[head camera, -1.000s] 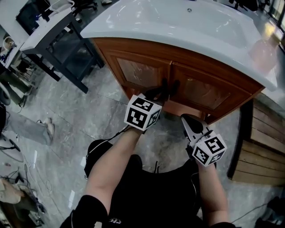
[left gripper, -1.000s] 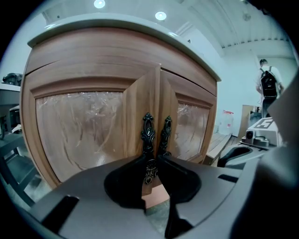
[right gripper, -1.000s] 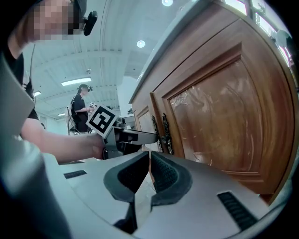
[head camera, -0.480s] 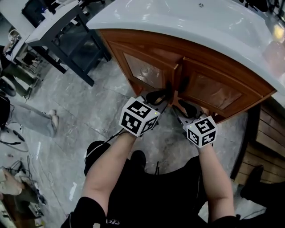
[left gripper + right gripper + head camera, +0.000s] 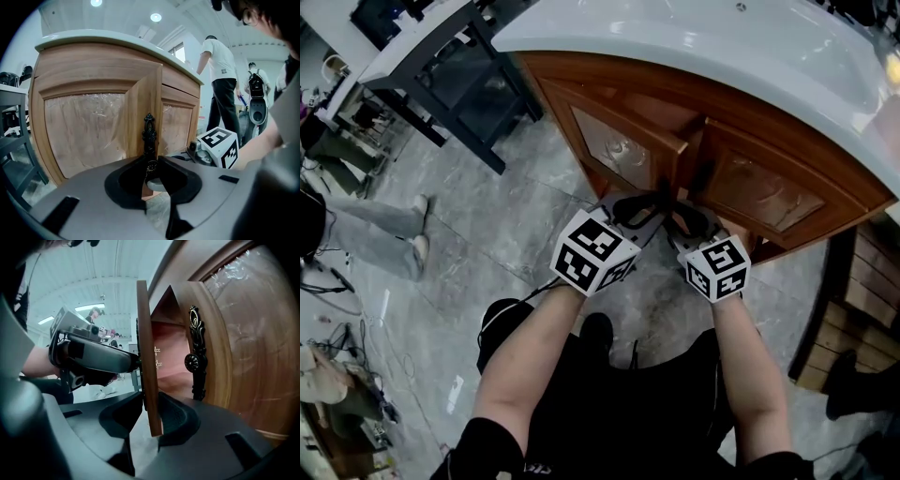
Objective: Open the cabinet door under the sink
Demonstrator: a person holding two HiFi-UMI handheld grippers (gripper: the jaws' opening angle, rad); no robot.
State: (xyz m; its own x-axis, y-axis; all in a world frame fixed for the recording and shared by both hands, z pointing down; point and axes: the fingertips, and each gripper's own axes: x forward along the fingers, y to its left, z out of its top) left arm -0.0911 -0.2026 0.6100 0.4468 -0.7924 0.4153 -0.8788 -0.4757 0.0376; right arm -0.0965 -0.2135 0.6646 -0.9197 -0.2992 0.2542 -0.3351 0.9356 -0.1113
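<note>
1. The door [image 5: 614, 145] is the left one of two on the front of the wooden cabinet [image 5: 769, 141] under the white sink top [image 5: 694, 47]. It is warm brown wood with a raised frame around a sunken panel, and the panel has a crinkled, glossy film over it.
2. A black, ornate metal handle [image 5: 149, 133] is fixed near the door's free edge, with a round knob [image 5: 151, 165] at its lower end.
3. The door stands upright, taller than it is wide. It is hinged at the cabinet's outer left side and stands ajar, its free edge swung out from the middle of the cabinet front toward the person. The handle's long axis runs up and down along that edge.
4. Through the gap, the right gripper view shows the reddish-brown inside of the cabinet [image 5: 171, 357].
5. The left tongs [image 5: 151, 161] are clamped on the knob.
6. The right tongs [image 5: 149, 399] have just been closing. They straddle the door's thin free edge, with one pad against each face.
7. The second door [image 5: 248, 348] lies flat in the cabinet front. It has its own upright black handle [image 5: 197, 357].
8. Each gripper carries a cube [image 5: 592, 251] printed with black-and-white square markers.
</note>
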